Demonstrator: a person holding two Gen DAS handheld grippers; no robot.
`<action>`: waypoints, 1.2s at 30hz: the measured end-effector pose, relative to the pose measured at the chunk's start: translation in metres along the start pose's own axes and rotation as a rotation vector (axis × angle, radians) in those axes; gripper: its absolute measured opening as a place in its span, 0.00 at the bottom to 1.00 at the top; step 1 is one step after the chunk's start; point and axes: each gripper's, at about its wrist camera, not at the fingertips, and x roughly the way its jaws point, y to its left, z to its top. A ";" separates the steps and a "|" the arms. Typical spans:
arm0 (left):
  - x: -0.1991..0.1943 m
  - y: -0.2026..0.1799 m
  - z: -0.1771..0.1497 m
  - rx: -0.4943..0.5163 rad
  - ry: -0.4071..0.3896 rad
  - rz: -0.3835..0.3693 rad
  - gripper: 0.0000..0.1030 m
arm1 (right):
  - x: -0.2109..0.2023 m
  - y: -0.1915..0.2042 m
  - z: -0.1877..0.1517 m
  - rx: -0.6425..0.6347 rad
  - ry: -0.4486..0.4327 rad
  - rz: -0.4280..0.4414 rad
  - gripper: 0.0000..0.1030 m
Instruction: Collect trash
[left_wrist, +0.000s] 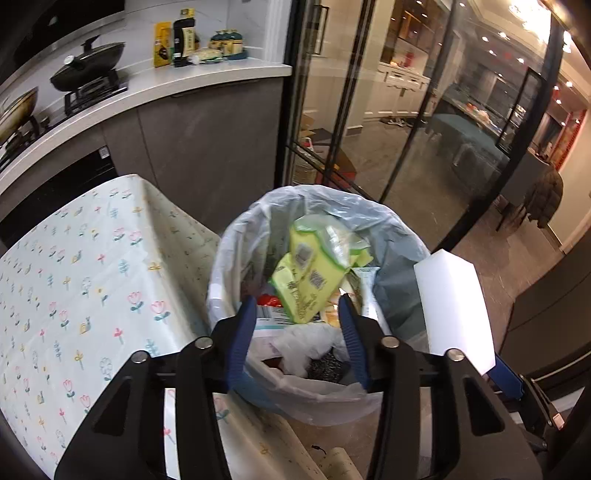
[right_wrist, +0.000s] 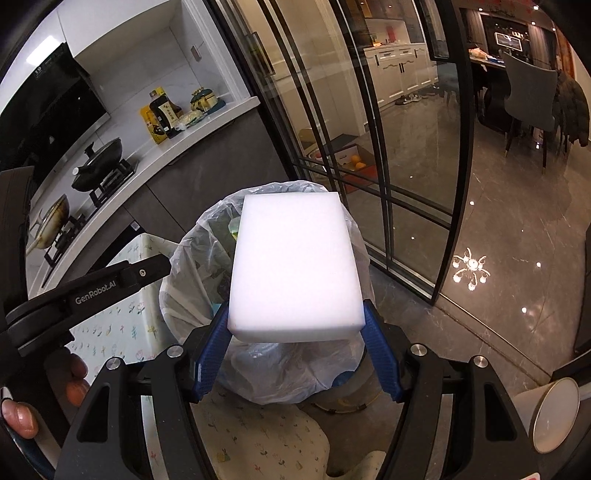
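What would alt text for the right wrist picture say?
A white foam block, gripped between the right gripper's blue jaws, hangs over a bag-lined trash bin. Behind are a kitchen counter and glass doors.

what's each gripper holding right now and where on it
Right gripper clamps the white foam block by its near end, across the side edges. Left gripper is open, empty.

1. White sponge block (right_wrist: 295, 266): rectangular, clean, lying flat, held by its near end above my bin.
2. Bin (left_wrist: 236, 240): clear plastic liner, holding yellow wrappers (left_wrist: 306, 273), assorted packets and white crumpled plastic.
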 end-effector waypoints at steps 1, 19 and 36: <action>-0.002 0.003 0.000 -0.009 -0.007 0.002 0.49 | 0.003 0.003 0.002 -0.008 0.000 0.002 0.64; -0.029 0.035 -0.025 -0.073 -0.061 0.071 0.70 | 0.040 0.046 0.004 -0.091 0.049 0.013 0.66; -0.057 0.042 -0.038 -0.087 -0.085 0.091 0.75 | 0.001 0.056 0.005 -0.144 0.000 -0.016 0.74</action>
